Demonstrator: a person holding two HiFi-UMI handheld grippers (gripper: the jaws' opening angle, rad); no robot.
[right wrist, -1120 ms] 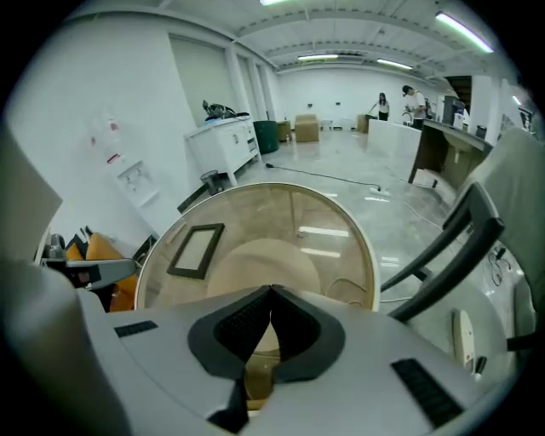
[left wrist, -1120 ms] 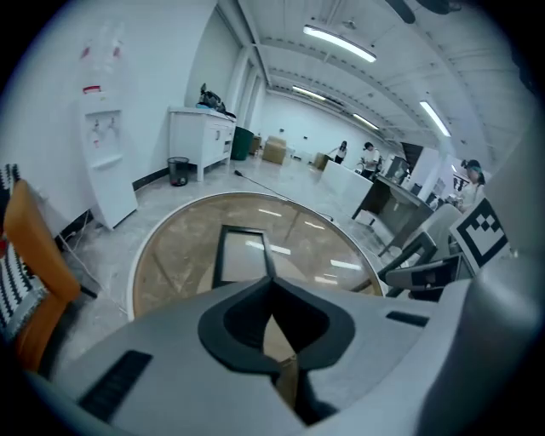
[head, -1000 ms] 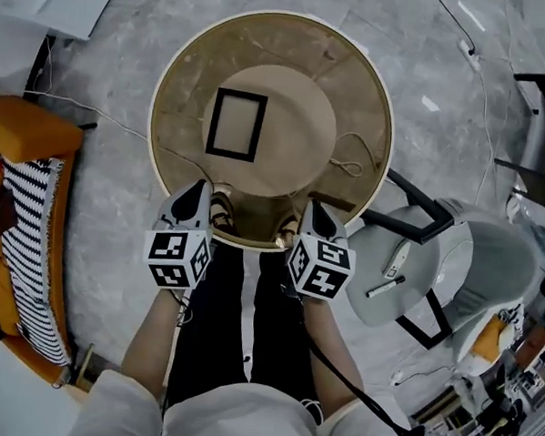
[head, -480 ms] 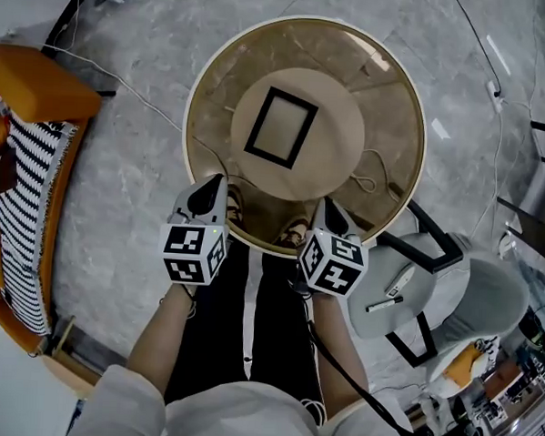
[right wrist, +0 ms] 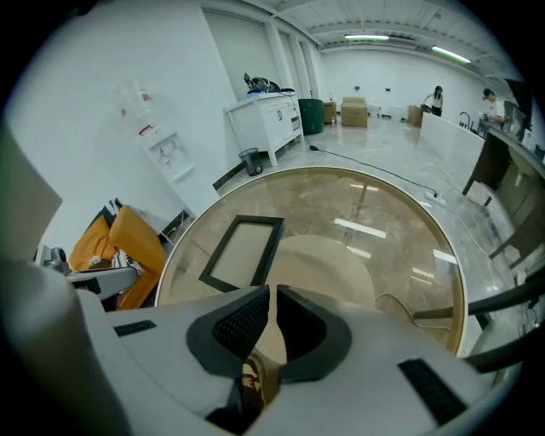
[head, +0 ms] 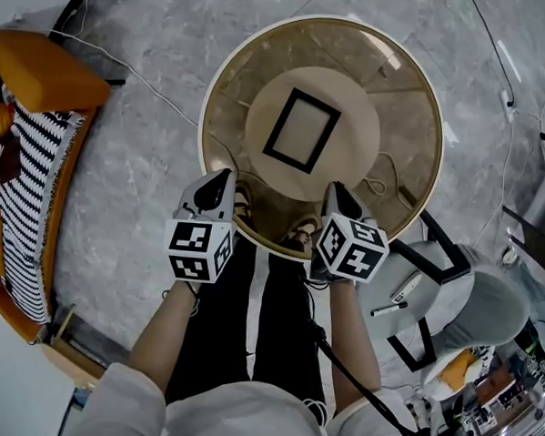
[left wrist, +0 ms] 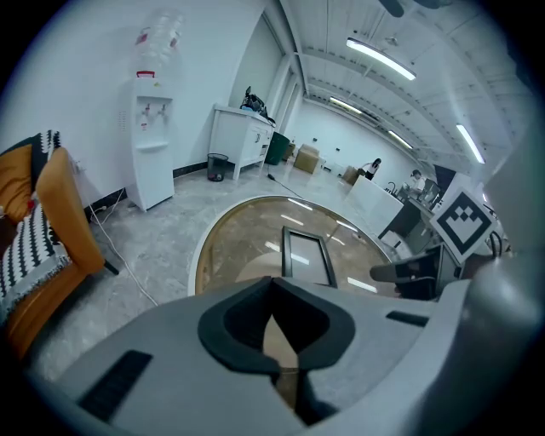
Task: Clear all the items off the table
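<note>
pre-grasp: left claw (head: pixel 222 181) and right claw (head: pixel 337 192), clenched empty at the table (head: pixel 408 108) rim, must open for its central frame (head: pixel 302 130)

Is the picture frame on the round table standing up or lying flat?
Lying flat. The black picture frame rests with its whole rectangle down on the glass tabletop; no edge is raised in any of the three views.

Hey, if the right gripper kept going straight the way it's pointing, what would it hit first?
Most likely the round glass tabletop, at a bare spot near its front edge. The black picture frame lies farther on, left of that line, though depth is uncertain.
</note>
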